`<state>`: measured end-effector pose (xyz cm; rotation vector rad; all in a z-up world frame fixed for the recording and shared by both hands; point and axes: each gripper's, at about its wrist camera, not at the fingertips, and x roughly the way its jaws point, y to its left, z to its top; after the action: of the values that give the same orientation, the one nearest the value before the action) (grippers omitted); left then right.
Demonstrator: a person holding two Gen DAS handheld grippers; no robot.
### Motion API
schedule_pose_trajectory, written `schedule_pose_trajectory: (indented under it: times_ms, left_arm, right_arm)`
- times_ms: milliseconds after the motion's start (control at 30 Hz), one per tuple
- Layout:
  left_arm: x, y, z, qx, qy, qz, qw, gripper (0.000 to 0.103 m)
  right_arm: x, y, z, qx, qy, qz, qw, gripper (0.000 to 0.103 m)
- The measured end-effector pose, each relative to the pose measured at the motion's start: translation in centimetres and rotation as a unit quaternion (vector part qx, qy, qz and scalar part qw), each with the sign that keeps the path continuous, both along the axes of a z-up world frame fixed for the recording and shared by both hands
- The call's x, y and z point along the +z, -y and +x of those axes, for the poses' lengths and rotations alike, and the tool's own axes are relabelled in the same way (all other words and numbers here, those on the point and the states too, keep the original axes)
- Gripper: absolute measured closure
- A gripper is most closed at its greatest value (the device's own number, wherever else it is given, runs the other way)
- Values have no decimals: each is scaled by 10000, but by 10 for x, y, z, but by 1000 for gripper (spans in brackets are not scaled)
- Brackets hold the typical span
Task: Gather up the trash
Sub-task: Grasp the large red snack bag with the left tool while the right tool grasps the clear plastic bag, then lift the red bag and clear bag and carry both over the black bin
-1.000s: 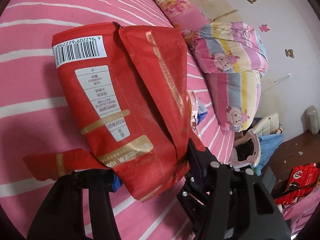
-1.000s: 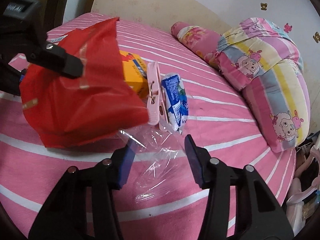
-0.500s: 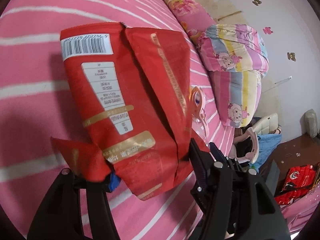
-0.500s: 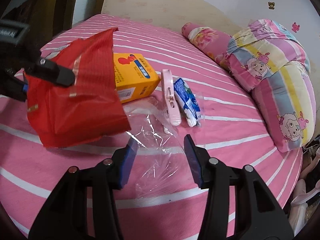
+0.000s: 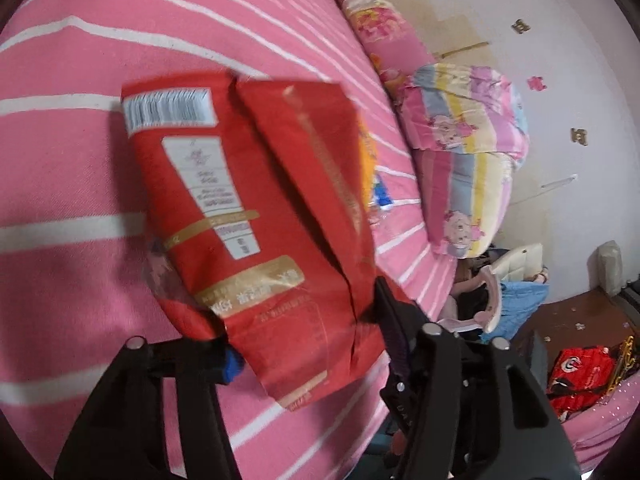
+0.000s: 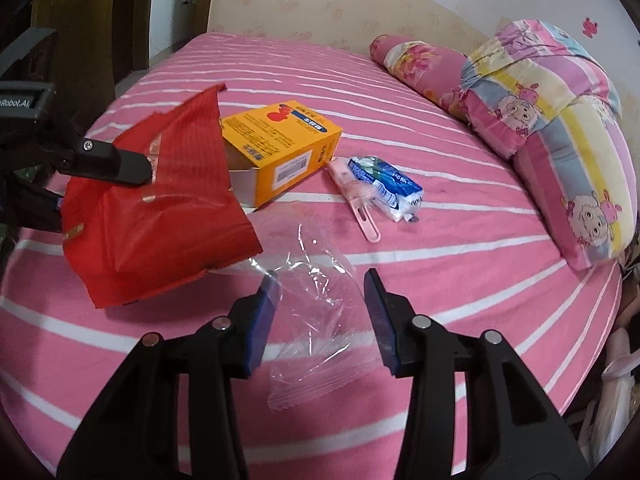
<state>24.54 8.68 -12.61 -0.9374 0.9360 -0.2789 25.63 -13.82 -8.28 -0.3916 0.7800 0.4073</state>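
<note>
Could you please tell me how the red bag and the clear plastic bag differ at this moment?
The red bag is opaque and printed, with a barcode; the clear plastic bag is see-through and unprinted. The red bag is held up by the left tongs, while the clear plastic bag lies flat on the bed, ungripped, below the open right tongs. The red bag looks larger. Both are crumpled soft packaging.

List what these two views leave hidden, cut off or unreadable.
- Left wrist view: red bag print is motion-blurred, and the bag hides most of the orange box.
- Right wrist view: the bag covers the box's open end; contents unseen.
- Right wrist view: left gripper cut off by the frame edge.
- Blue wrapper text is too small.
</note>
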Motion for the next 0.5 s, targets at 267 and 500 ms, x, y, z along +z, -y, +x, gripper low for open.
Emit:
schedule_pose_trajectory:
  times_ms: [267,500]
  left_arm:
    - [24,-1,-39,164,567,-436,9973,72]
    - [52,-1,-77,291,1156,-385,9921,89]
  right_arm:
    - [21,15,-39,-164,-268,737,9968,65]
    - [37,36,-80,-396,-331,1408,9887,68]
